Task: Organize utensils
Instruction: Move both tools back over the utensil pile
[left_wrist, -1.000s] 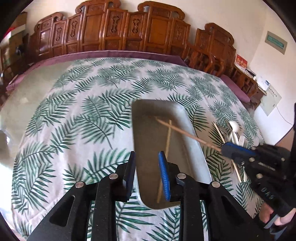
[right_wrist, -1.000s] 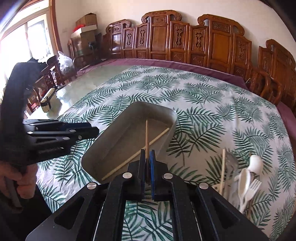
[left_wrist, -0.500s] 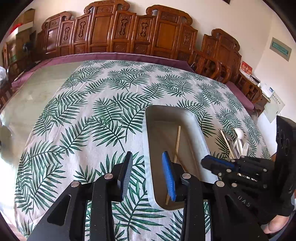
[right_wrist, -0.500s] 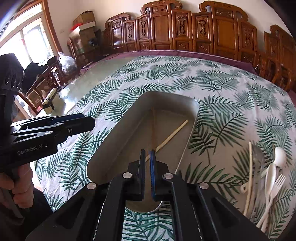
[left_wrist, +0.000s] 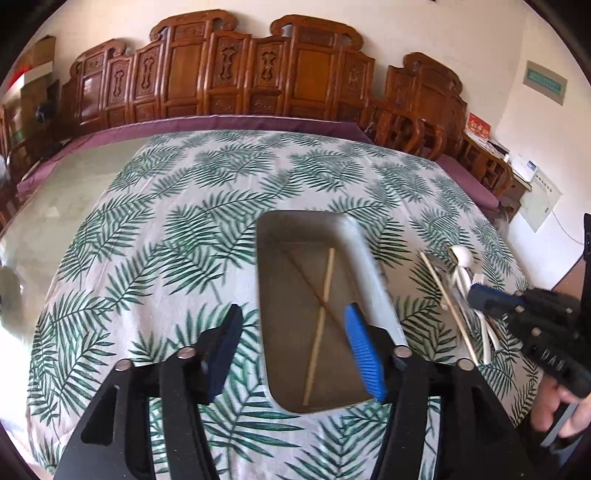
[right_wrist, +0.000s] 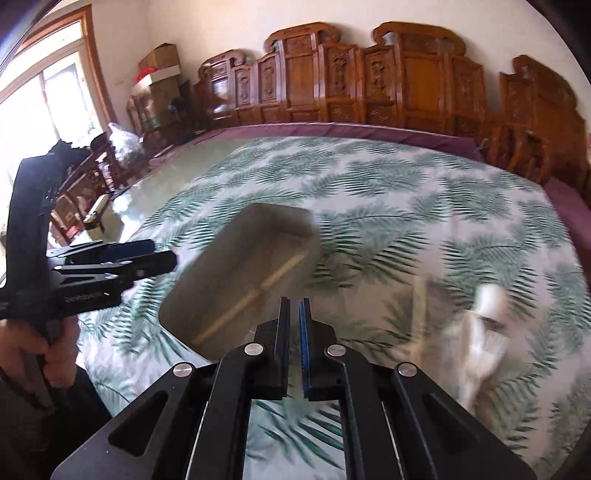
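Observation:
A grey oblong tray (left_wrist: 295, 236) lies on the palm-leaf cloth, with two chopsticks (left_wrist: 325, 288) crossed inside it. My left gripper (left_wrist: 295, 350) hovers over the tray's near left edge. Its jaws are opening, with nothing between them. My right gripper (right_wrist: 294, 343) is off the tray's right side, its jaws just parting to a thin gap that holds nothing. From the left wrist view the right gripper (left_wrist: 491, 299) hangs over the loose utensils: a chopstick (left_wrist: 447, 299) and a white spoon (left_wrist: 463, 256). In the blurred right wrist view these white utensils (right_wrist: 480, 325) smear together.
A person's hand (right_wrist: 55, 350) holds the left gripper (right_wrist: 147, 258) at the left of the right wrist view. Carved wooden chairs (left_wrist: 258, 74) ring the far side of the table. The table's edge runs close on the right, past the utensils.
My right gripper let go of its chopstick, which now lies across the other in the tray, and swung right toward the loose utensils. My left gripper's jaws spread much wider.

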